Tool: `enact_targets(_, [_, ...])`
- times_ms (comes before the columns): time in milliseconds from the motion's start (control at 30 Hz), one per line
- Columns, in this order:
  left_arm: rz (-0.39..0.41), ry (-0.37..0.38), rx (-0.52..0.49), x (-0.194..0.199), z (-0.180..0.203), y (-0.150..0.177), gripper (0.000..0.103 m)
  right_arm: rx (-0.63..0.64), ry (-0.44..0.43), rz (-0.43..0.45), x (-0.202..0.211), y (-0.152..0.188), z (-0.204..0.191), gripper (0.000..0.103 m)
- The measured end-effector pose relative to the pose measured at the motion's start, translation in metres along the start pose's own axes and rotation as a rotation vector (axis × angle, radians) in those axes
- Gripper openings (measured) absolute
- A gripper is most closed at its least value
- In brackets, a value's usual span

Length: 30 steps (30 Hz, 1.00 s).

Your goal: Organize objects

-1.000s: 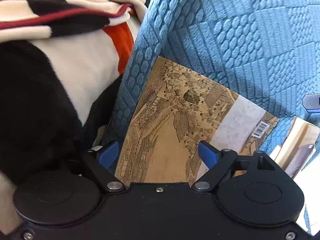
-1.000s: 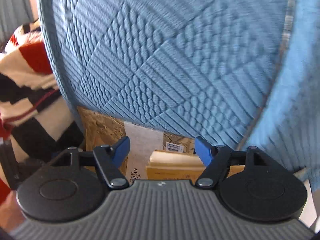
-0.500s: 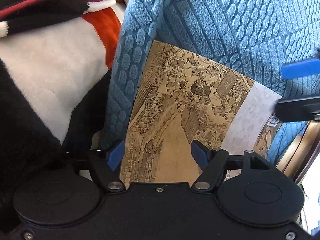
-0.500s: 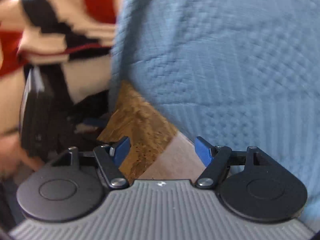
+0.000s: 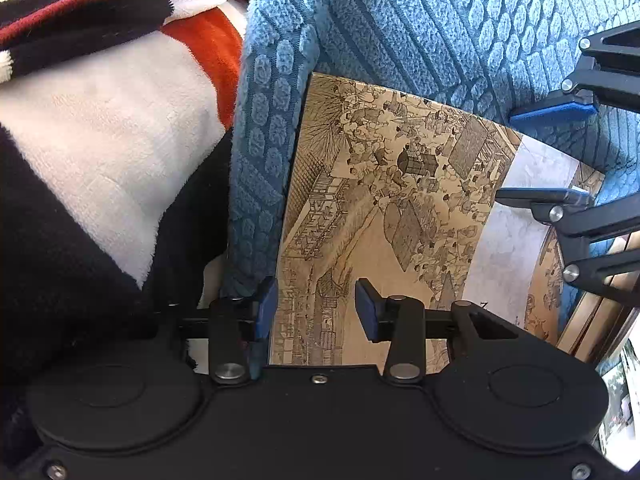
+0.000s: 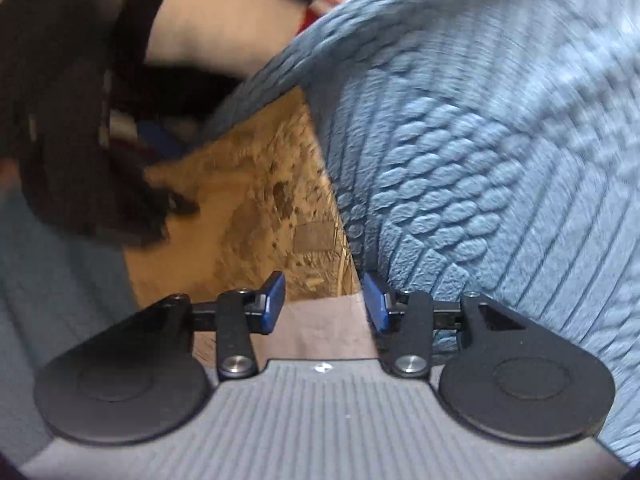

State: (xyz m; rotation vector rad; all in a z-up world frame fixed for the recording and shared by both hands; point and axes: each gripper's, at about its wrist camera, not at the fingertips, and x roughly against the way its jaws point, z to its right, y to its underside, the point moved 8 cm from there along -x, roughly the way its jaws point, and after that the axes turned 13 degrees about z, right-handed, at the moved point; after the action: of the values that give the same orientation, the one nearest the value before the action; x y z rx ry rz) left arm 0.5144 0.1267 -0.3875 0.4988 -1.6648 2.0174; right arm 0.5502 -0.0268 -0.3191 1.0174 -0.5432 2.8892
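A book with a tan old-painting cover [image 5: 384, 216] lies partly under a blue textured cushion [image 5: 420, 28]. My left gripper [image 5: 316, 312] is open over the book's near corner, its fingers narrowed on either side of the cover. My right gripper [image 5: 560, 152] comes in from the right in the left wrist view, open, its lower finger [image 5: 544, 196] lying on the book's pale band and its upper finger [image 5: 552, 112] against the cushion. In the blurred right wrist view the right gripper [image 6: 324, 300] is open over the book [image 6: 248, 216] at the cushion [image 6: 480, 160] edge.
A fleece blanket in white, black and red [image 5: 100, 120] lies left of the cushion. More books [image 5: 592, 320] stand at the right edge, past the tan book.
Both grippers have closed in on the book. The left jaws have narrowed. The right gripper has swung left and now reaches over the book's right part.
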Motion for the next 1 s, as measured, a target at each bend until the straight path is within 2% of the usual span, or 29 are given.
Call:
enact_targets(100, [-0.001, 0.004, -0.011, 0.001, 0.0, 0.001, 0.038, 0.015, 0.023, -0.033, -0.006, 0.003, -0.002, 0.044])
enact_targets(200, [-0.003, 0.007, -0.014, 0.001, 0.001, 0.001, 0.038, -0.015, -0.005, -0.038, -0.009, 0.006, 0.001, 0.047])
enact_targets(500, [-0.024, 0.018, -0.023, 0.001, 0.003, 0.002, 0.039, -0.082, -0.237, -0.033, 0.003, 0.005, 0.02, 0.046])
enact_targets(567, [-0.029, 0.017, -0.021, -0.001, -0.001, -0.002, 0.04, -0.046, -0.243, -0.029, 0.008, 0.006, 0.022, 0.033])
enact_targets(733, [-0.061, 0.04, 0.036, 0.001, -0.016, -0.017, 0.049, 0.015, -0.302, -0.031, 0.019, 0.004, 0.015, 0.012])
enact_targets(767, [-0.06, 0.051, 0.067, 0.004, -0.017, -0.019, 0.054, 0.028, -0.304, -0.029, 0.02, 0.006, 0.016, 0.011])
enact_targets(900, [-0.018, 0.122, 0.205, 0.025, -0.029, -0.026, 0.055, 0.045, -0.307, -0.017, 0.025, 0.006, 0.007, 0.01])
enact_targets(1000, [0.036, 0.132, 0.234, 0.047, -0.032, -0.034, 0.063, 0.06, -0.286, 0.0, 0.033, 0.01, 0.004, 0.01])
